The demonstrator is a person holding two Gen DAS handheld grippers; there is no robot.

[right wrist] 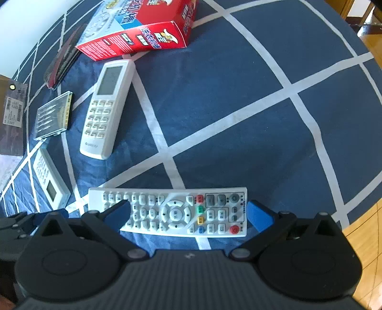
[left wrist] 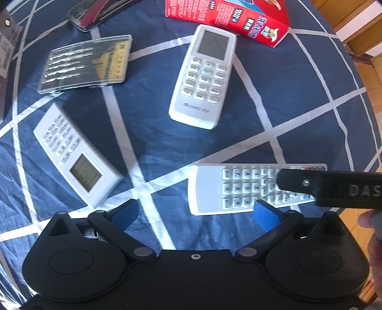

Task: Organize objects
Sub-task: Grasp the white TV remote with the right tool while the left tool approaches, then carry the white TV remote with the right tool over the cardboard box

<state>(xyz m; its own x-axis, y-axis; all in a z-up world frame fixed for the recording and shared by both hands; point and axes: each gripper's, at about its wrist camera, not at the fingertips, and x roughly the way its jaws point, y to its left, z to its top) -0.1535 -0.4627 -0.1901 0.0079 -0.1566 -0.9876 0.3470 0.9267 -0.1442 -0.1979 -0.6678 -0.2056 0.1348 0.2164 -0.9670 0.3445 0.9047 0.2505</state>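
Observation:
A white TV remote (right wrist: 176,212) with coloured buttons lies crosswise on the blue cloth, right in front of my right gripper (right wrist: 188,215). That gripper is open: its left blue pad (right wrist: 117,214) overlaps the remote's keypad end and its right pad (right wrist: 259,215) sits just past the other end. In the left wrist view the same TV remote (left wrist: 236,188) lies at lower right, with the right gripper's black finger (left wrist: 334,188) over it. My left gripper (left wrist: 195,215) is open above bare cloth and holds nothing. A white air-conditioner remote (left wrist: 203,76) and a smaller white remote with a screen (left wrist: 76,155) lie ahead.
A clear plastic case of small tools (left wrist: 88,62), a red printed box (left wrist: 229,16) and a dark glossy pouch (left wrist: 95,12) lie at the far side. The checked blue tablecloth (right wrist: 238,107) covers a round table; wooden floor (right wrist: 363,238) shows past its right edge.

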